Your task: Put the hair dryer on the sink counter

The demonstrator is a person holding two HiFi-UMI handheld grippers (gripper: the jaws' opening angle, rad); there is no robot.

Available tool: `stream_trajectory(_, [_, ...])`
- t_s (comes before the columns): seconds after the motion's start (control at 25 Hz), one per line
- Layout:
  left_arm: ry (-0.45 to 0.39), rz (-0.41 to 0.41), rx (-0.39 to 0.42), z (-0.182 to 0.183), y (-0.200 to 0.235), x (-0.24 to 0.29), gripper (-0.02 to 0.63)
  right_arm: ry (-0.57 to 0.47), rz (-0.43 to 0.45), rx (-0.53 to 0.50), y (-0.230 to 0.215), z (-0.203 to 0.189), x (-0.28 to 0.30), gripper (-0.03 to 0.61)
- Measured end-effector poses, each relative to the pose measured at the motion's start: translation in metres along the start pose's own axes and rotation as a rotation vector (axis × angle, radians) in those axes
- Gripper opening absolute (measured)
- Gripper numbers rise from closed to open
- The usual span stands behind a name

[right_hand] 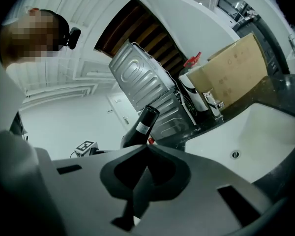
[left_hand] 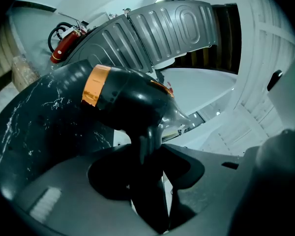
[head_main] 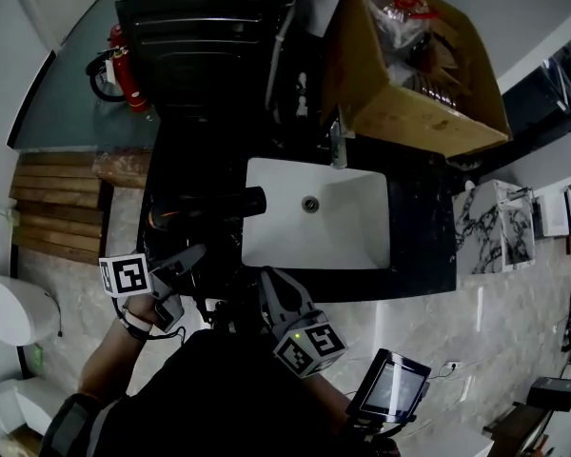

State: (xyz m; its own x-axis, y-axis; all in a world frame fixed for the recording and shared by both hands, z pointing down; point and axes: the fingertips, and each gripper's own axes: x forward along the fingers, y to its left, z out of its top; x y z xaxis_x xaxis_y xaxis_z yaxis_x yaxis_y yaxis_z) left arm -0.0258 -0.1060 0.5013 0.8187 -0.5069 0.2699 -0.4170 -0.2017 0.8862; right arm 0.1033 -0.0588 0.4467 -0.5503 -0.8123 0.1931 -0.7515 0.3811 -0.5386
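A black hair dryer (head_main: pixel 224 203) with an orange band hangs over the left end of the black sink counter (head_main: pixel 423 246), its nozzle pointing toward the white basin (head_main: pixel 362 227). My left gripper (head_main: pixel 192 255) is shut on its handle. In the left gripper view the dryer (left_hand: pixel 123 100) fills the middle, its handle running down between the jaws of the left gripper (left_hand: pixel 147 151). My right gripper (head_main: pixel 268 279) hovers at the counter's front edge, shut and empty. From the right gripper view the dryer (right_hand: pixel 140 124) shows just beyond the right gripper (right_hand: pixel 147 149).
A large cardboard box (head_main: pixel 409 112) sits on the counter behind the faucet (head_main: pixel 338 146). A dark appliance (head_main: pixel 200 27) stands at the back left beside a red fire extinguisher (head_main: pixel 128 74). A white toilet (head_main: pixel 9 312) is at the far left.
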Motion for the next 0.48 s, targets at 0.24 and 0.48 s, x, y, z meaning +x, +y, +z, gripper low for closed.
stream_trajectory(0.24, [0.018,0.07,-0.015,0.013,0.024,0.024,0.181,0.018,0.023,0.035,-0.025,0.007,0.015,-0.005])
stream_trajectory(0.48, [0.026,0.111,-0.018,0.017,0.039,0.039,0.181,0.033,0.05,0.051,-0.041,0.011,0.025,-0.005])
